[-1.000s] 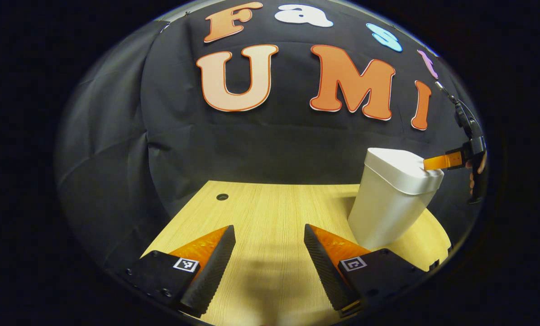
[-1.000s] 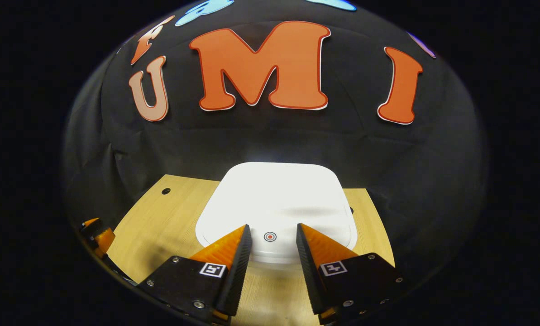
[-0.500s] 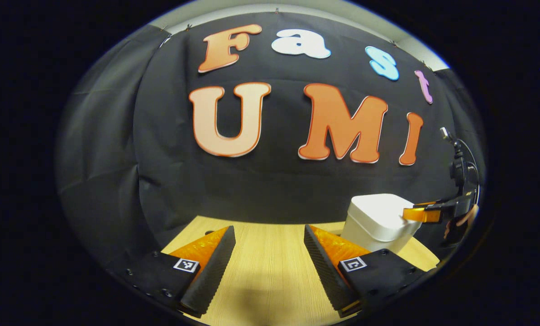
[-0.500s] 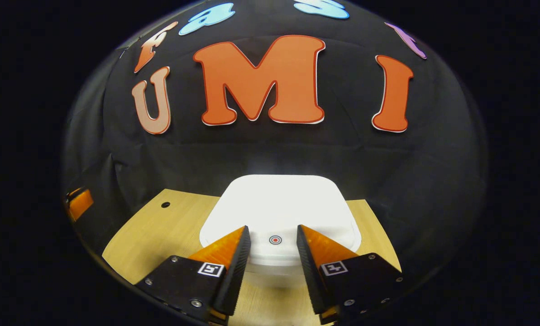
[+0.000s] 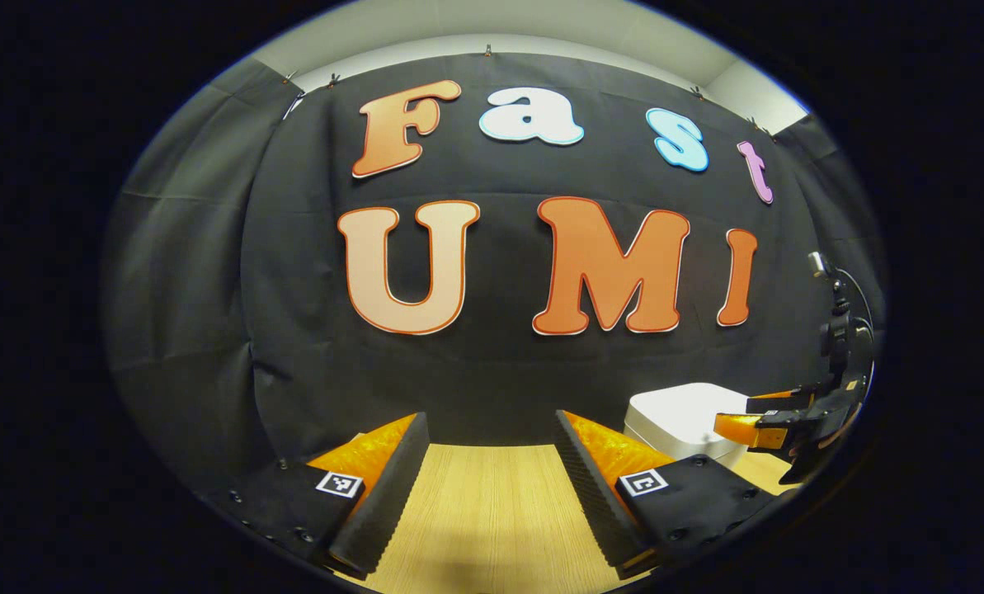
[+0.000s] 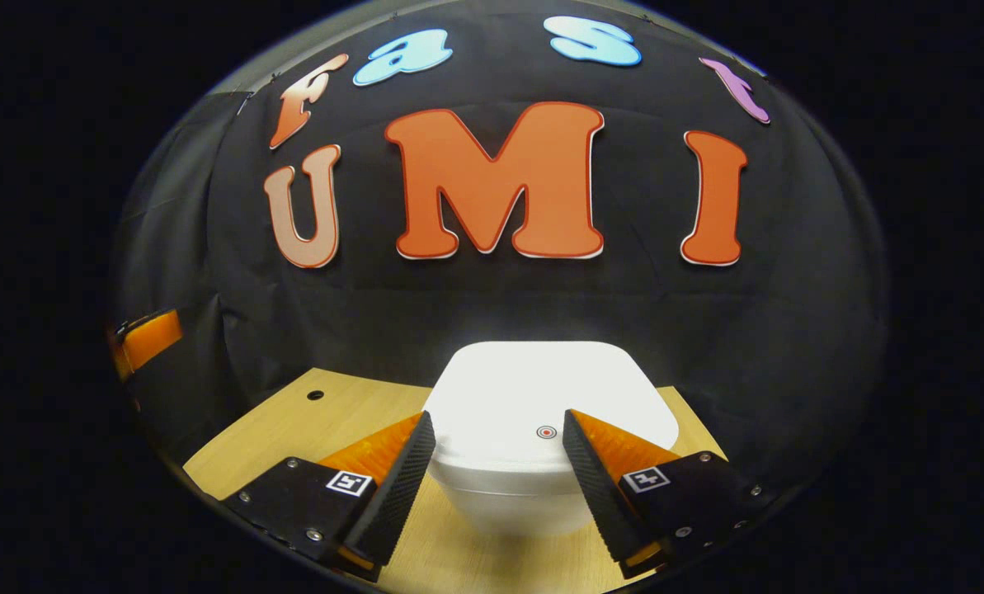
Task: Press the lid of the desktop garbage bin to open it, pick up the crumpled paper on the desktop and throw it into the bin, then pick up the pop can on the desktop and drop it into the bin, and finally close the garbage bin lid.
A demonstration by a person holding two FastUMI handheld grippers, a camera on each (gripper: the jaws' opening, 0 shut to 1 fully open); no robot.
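The white desktop bin [image 6: 541, 396] stands on the wooden table [image 6: 294, 429] with its lid down; a small red ring mark [image 6: 546, 431] sits near the lid's front edge. My right gripper [image 6: 498, 417] hovers open just in front of and above the lid, touching nothing. In the left gripper view the bin [image 5: 673, 417] is low at the right, and the right gripper [image 5: 735, 422] reaches over its near edge. My left gripper [image 5: 489, 421] hangs open over bare table [image 5: 492, 503], with nothing between its fingers.
The black cloth wall closes off the back just behind the bin. A small round hole [image 6: 316, 395] marks the table's far left. One finger of the left gripper [image 6: 145, 338] shows at the left edge of the right gripper view.
Both cameras have risen and tilted up, so the bin and table sit lower in view. The right gripper's fingers have spread wider and drawn back from the lid.
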